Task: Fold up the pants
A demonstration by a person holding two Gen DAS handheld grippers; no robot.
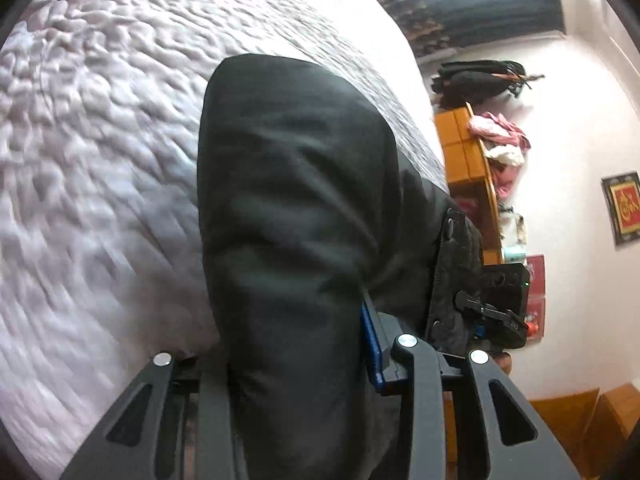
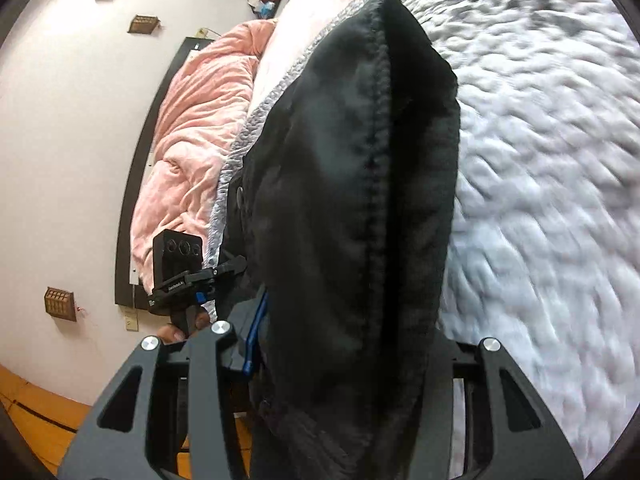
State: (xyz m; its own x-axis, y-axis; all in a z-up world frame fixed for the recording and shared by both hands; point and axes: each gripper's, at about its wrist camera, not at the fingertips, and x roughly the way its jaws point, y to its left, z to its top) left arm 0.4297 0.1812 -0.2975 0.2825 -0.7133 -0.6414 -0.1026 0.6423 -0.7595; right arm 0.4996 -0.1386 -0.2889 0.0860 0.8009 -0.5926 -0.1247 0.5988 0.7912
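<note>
Black pants [image 1: 296, 208] hang lifted over a bed with a white textured cover [image 1: 100, 140]. My left gripper [image 1: 296, 364] is shut on the pants; the cloth fills the gap between its fingers and drapes forward. My right gripper [image 2: 344, 344] is shut on the pants [image 2: 360, 184] too, with a stitched seam running down the held fold. Each view shows the other gripper close beside it: the right one in the left wrist view [image 1: 480, 300], the left one in the right wrist view [image 2: 184, 276]. The fingertips are hidden by cloth.
A pink blanket [image 2: 196, 120] lies bunched at the bed's far side by a dark headboard [image 2: 136, 184]. An orange wooden shelf [image 1: 468, 168] with heaped clothes stands against the white wall. Orange floor [image 2: 36, 424] shows below.
</note>
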